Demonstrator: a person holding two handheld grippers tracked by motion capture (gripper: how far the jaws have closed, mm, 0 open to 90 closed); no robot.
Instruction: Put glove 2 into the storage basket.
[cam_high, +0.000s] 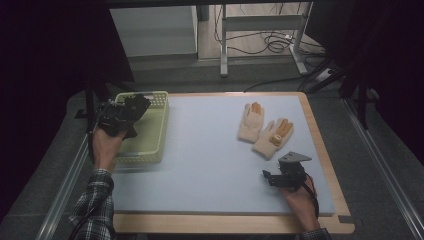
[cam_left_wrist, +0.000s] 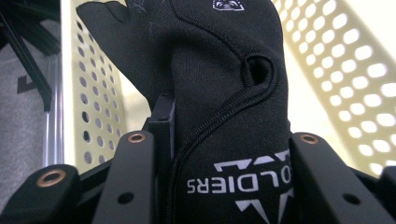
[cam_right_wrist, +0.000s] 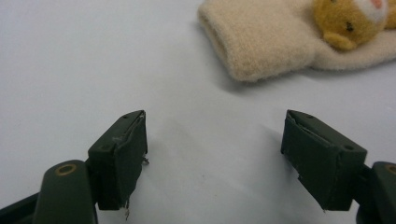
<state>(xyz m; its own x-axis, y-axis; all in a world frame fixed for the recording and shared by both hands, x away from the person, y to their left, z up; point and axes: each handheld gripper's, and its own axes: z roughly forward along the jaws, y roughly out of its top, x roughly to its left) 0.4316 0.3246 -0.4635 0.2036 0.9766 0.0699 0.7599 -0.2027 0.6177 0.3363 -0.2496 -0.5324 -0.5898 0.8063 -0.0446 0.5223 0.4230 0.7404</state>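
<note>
A black glove (cam_left_wrist: 219, 93) is clamped between the jaws of the left gripper (cam_high: 120, 116), and it is held over the near left part of the pale yellow basket (cam_high: 155, 131), whose perforated walls are seen on both sides of the glove in the left gripper view. White lettering and a stitched seam are shown on the glove's cuff, right at the jaws, while its fingers are pointed away from the camera, towards the basket's floor. The basket is set at the left edge of the light blue mat (cam_high: 200, 160). Over on the right, the right gripper (cam_high: 277, 179) is held low above the mat with its jaws spread wide apart and nothing between them. Just beyond it, two cream gloves (cam_high: 265, 131) with small bear figures are laid side by side on the mat, touching each other; the cuff of the nearer one (cam_right_wrist: 261, 44) is seen just ahead of the open jaws, clear of them.
</note>
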